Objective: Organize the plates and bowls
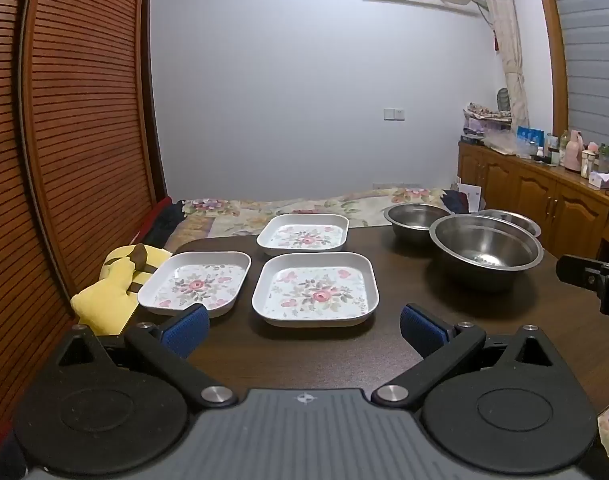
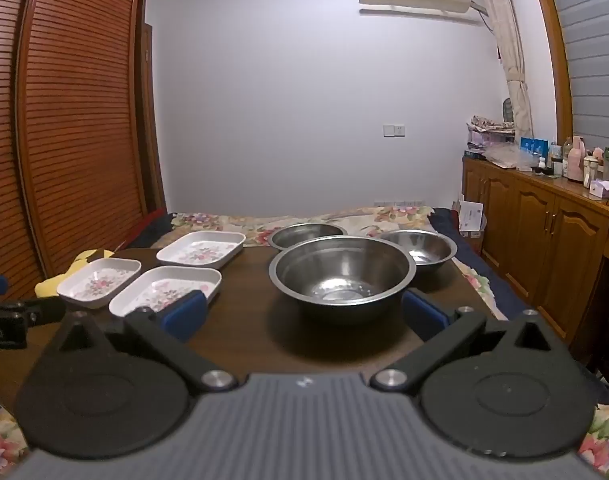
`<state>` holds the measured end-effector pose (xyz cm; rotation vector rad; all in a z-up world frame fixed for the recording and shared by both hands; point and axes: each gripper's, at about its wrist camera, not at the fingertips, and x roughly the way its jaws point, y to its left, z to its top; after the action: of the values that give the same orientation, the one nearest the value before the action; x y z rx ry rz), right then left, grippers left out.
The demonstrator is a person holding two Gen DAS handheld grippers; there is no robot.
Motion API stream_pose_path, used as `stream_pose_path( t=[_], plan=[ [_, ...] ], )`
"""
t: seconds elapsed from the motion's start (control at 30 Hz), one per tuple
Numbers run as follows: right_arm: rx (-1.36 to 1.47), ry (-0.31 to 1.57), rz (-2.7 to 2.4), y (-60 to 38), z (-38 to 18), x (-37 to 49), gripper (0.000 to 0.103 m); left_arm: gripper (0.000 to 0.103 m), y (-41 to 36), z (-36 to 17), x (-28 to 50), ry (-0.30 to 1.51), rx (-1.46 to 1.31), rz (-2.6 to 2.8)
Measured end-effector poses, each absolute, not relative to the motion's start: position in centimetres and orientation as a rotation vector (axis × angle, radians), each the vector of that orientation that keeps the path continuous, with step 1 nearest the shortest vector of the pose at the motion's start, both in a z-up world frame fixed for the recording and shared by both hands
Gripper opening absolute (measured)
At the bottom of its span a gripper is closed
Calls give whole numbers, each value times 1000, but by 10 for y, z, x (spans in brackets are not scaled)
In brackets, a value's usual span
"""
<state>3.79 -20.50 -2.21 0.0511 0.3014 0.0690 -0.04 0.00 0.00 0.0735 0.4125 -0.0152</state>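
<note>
Dark table (image 1: 384, 344): yellow plush (image 1: 112, 280) beside floral plates (image 1: 315, 290).

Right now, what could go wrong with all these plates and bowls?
The left plate sits at the table edge, above the yellow toy; a nudge might tip it off. The big bowl looks wider than the open right gripper, so its smooth rim may slip from the fingers.
</note>
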Motion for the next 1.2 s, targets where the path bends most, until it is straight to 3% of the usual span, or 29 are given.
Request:
stream_pose_path(
  t=[1.2],
  plan=[
    [59,296,64,-205,-23,38,103,103,-1,9,-8,395,80,-18]
  ],
)
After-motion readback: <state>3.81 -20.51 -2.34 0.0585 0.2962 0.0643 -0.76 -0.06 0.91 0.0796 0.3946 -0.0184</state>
